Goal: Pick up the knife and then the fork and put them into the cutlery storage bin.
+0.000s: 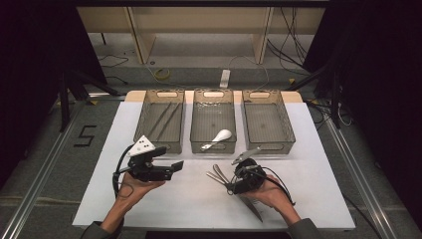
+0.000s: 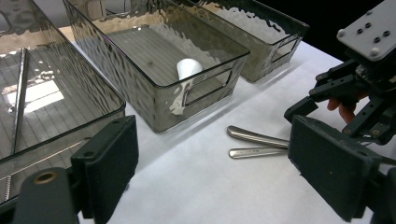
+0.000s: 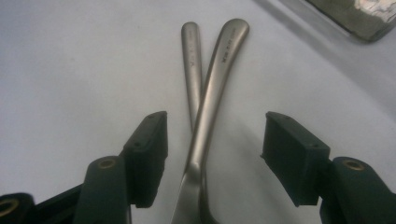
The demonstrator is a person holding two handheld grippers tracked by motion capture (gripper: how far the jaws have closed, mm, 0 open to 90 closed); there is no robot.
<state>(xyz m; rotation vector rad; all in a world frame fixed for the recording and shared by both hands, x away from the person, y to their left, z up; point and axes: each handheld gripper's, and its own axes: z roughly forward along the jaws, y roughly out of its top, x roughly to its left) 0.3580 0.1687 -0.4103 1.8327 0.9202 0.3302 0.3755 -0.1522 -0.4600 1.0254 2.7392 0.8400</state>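
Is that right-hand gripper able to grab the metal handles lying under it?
Probably yes: the right gripper sits with open fingers either side of the two crossed metal handles, nothing between.

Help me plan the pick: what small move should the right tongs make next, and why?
Probably close further. The right tongs straddle two crossed metal handles on the white table, pads apart from them. The upper handle lies midway between them, so closing should grip it.
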